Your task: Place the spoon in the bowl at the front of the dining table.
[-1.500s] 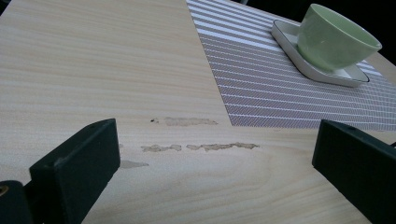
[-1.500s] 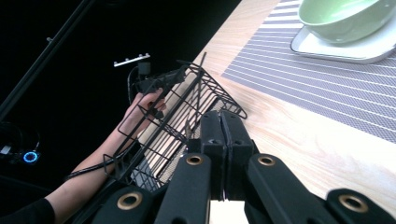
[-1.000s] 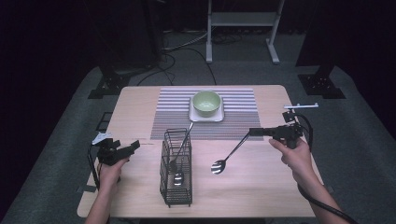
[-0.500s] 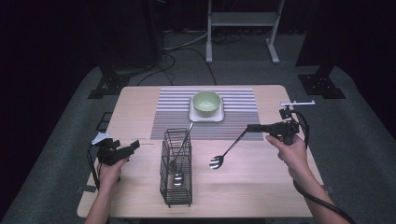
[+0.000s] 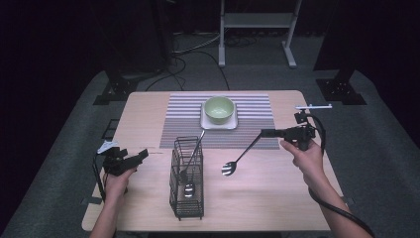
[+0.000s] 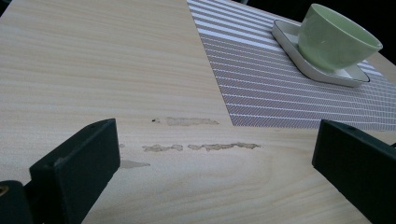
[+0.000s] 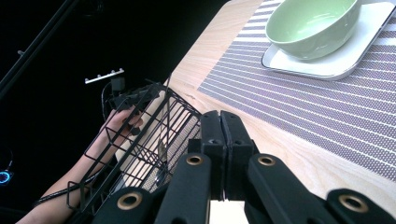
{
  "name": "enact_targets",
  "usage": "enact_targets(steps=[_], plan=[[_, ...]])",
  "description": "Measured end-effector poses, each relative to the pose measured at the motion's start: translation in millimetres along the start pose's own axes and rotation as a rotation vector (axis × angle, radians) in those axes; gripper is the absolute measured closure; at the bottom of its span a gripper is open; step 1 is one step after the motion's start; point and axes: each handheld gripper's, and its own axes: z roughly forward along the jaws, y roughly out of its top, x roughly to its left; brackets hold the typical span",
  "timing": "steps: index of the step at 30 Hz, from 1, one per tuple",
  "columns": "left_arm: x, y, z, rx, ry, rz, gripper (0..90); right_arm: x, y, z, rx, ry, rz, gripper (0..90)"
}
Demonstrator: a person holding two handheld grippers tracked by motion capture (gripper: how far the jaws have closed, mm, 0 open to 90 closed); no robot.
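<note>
R hand-held gripper (image 5: 267,133), clamped on spoon (image 5: 236,161) handle, has lifted & swung it toward the wire caddy (image 5: 187,184) to its left, so drop-in looks next; L hand-held gripper (image 5: 141,155) apart, idle.
</note>
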Motion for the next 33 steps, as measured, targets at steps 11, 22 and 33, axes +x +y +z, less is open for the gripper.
enact_targets(steps=[11,22,33], plan=[[0.0,0.1,0.2,0.0,0.0,0.0,0.0,-3.3,5.7,4.9,-0.009,-0.006,0.007,89.0],[0.9,0.1,0.2,-0.001,0.0,-0.001,0.0,-6.0,13.5,9.9,-0.021,-0.016,0.009,89.0],[0.8,0.5,-0.3,-0.002,-0.001,-0.001,0.0,-7.2,21.0,14.1,-0.031,-0.022,0.007,89.0]])
